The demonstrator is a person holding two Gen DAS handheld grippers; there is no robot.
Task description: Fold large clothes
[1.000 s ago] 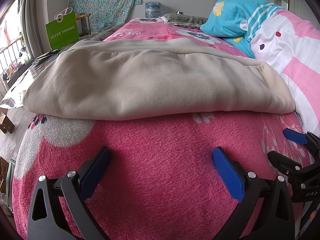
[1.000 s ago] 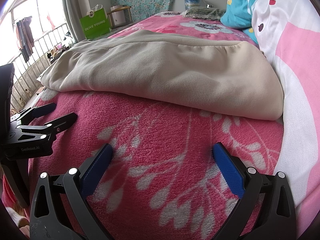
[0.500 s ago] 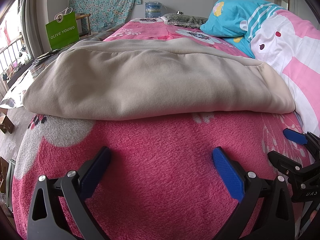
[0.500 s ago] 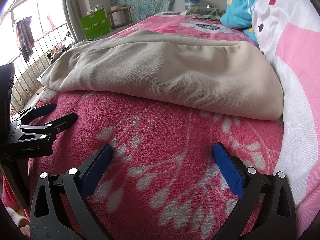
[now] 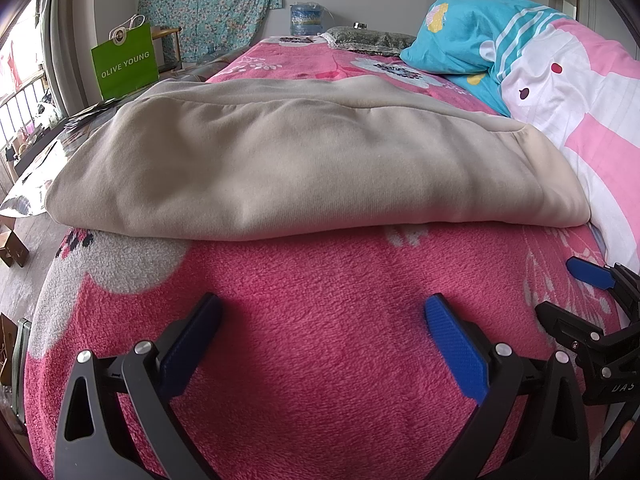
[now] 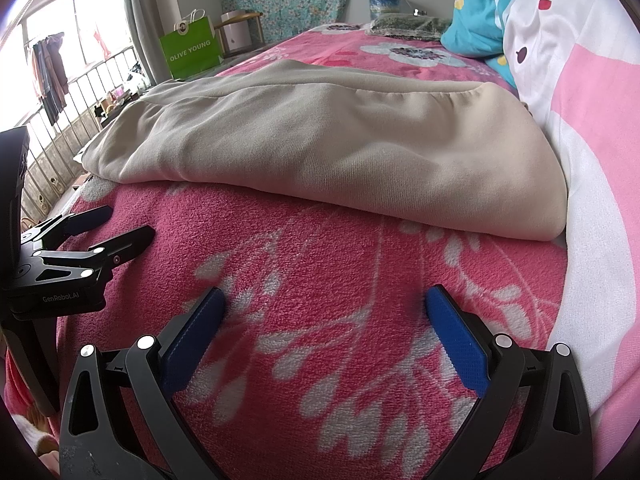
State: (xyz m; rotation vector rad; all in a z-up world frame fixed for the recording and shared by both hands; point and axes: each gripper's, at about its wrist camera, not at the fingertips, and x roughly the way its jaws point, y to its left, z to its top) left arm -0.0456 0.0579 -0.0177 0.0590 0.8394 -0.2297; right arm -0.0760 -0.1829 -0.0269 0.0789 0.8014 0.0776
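Folded beige garment [image 5: 304, 168] ahead of both wide-spread grippers, untouched

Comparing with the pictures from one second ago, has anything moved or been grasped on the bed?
Nothing has visibly changed. The left hand-held gripper and the right hand-held gripper stay open and empty over the pink blanket, and the folded beige garment lies where it was, untouched.

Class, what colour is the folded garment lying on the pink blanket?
Plain beige: the folded garment shows no print. The left wrist view shows it best.
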